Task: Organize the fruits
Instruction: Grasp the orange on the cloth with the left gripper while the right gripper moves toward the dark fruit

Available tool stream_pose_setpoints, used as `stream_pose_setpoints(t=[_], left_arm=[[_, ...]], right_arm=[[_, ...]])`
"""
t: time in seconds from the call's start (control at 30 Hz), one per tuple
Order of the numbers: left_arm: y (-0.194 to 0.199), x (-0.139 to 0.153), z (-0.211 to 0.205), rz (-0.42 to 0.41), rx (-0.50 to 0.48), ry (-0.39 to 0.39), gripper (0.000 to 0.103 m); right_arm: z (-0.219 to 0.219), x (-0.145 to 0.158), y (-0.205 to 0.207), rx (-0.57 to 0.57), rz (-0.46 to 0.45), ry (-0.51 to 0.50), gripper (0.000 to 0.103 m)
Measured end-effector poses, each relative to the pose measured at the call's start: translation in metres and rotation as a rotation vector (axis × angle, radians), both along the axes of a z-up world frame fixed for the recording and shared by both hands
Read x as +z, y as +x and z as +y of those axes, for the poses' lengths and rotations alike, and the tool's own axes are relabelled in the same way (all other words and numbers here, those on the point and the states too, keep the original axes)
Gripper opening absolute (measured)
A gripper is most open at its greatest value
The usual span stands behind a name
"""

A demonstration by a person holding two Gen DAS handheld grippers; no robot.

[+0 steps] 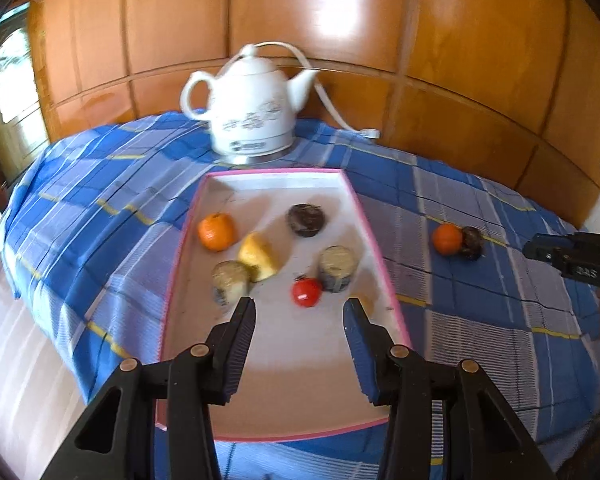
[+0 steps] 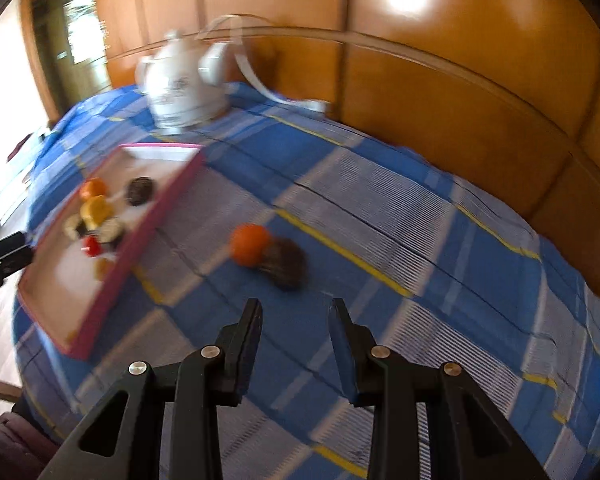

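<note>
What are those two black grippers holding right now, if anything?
Nothing. The left gripper hangs empty over the tray; the right gripper is empty above the tablecloth.

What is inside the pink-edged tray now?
Inside the tray: an orange fruit, a yellow piece, a small red fruit, a dark round one and two brownish cylinders. The left gripper partly covers another small yellowish item at the right rim.

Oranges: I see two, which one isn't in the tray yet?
The orange on the blue checked cloth, touching a dark round fruit. The other orange lies inside the pink-rimmed tray.
</note>
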State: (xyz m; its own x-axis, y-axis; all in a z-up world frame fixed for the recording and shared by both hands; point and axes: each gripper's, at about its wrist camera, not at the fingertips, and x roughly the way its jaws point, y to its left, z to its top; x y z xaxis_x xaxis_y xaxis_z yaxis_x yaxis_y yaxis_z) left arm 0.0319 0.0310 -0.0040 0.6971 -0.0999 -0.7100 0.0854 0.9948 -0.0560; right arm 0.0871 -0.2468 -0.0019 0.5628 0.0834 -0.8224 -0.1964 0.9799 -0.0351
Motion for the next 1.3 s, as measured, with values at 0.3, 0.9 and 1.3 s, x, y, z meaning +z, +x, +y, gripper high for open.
stream_pose_setpoints(t=[0.3, 0.9, 1.3], left_arm=[[0.022, 0.009, -0.078, -0.006, -0.238, 0.044, 0.053], [0.139, -0.043, -0.168, 0.169, -0.352, 0.021, 0.054], [0.172, -0.07, -0.176, 0.262, -0.348, -0.112, 0.039]], right_arm=[[-0.056, -0.017, 0.005, -0.196, 0.04, 0.108, 0.034], [-0.052, -0.005, 0.012, -0.162, 0.045, 0.156, 0.035], [-0.052, -0.009, 0.016, -0.166, 0.055, 0.155, 0.035]])
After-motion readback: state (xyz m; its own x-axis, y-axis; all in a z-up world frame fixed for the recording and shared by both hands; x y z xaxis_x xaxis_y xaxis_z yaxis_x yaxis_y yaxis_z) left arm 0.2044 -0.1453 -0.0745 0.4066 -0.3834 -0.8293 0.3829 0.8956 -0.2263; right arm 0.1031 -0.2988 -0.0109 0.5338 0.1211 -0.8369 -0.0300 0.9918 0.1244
